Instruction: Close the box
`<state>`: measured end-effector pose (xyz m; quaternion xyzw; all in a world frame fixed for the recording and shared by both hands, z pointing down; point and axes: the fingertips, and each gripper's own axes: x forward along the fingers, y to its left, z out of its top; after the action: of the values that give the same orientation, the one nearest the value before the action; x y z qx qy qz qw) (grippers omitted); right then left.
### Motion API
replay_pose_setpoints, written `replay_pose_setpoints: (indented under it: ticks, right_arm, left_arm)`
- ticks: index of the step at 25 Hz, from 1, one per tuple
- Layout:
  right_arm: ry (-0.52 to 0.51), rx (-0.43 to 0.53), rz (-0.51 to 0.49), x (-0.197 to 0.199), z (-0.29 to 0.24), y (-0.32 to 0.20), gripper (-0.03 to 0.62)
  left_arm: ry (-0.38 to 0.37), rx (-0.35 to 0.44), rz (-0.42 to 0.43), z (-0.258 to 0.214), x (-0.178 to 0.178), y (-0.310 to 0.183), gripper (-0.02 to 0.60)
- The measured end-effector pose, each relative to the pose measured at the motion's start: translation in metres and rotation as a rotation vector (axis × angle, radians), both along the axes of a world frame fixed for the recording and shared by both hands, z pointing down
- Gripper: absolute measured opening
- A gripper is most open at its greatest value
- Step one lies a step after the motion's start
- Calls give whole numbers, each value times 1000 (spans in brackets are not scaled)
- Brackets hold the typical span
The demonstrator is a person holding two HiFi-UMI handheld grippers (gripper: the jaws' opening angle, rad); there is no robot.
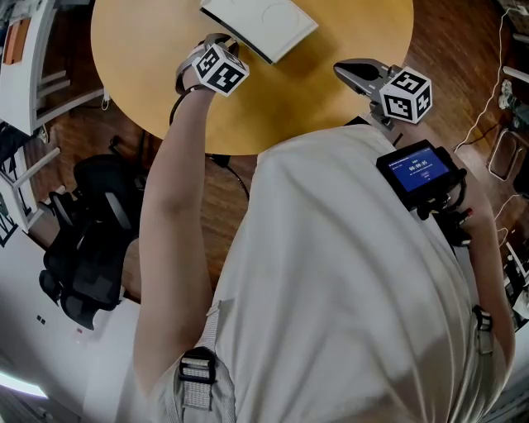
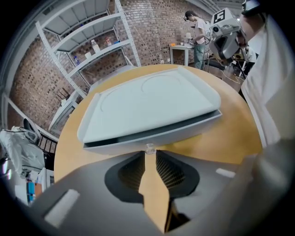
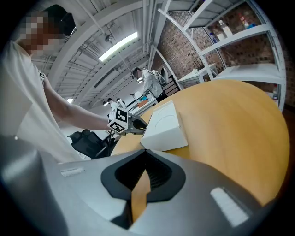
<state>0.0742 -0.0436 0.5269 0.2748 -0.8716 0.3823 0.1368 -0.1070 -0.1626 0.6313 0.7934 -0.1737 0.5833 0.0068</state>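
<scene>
A flat white box (image 1: 258, 25) lies on the round yellow table (image 1: 149, 66) at its far side. Its lid (image 2: 147, 103) is almost down, with a thin dark gap along the front edge. My left gripper (image 1: 207, 45) is at the box's near left edge. In the left gripper view its tips (image 2: 150, 152) stand a narrow gap apart just before the box's front, with a tiny clear bit between them. My right gripper (image 1: 340, 69) hovers over the table to the right of the box (image 3: 163, 126), jaws together (image 3: 145, 167) and empty.
A black office chair (image 1: 91, 240) stands left of the table. White metal shelves (image 2: 87, 46) line a brick wall behind. A person (image 2: 198, 32) stands at a far desk. Cables lie on the wooden floor (image 1: 483, 124) at the right.
</scene>
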Motion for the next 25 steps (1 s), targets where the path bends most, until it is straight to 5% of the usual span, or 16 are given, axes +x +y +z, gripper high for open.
replay_pose_setpoints:
  ticks: [13, 18, 21, 25]
  right_arm:
    - [7, 24, 18, 8, -4, -3, 2]
    - [-7, 41, -10, -1, -5, -3, 2]
    - [-17, 51, -48, -11, -5, -2, 2]
    - [-25, 73, -123, -26, -9, 1, 2]
  left_arm:
    - [-5, 18, -30, 5, 9, -10, 77]
    - [3, 23, -144, 2, -16, 3, 86]
    - [92, 27, -263, -13, -28, 22, 86]
    - [326, 42, -428, -51, -25, 60, 86]
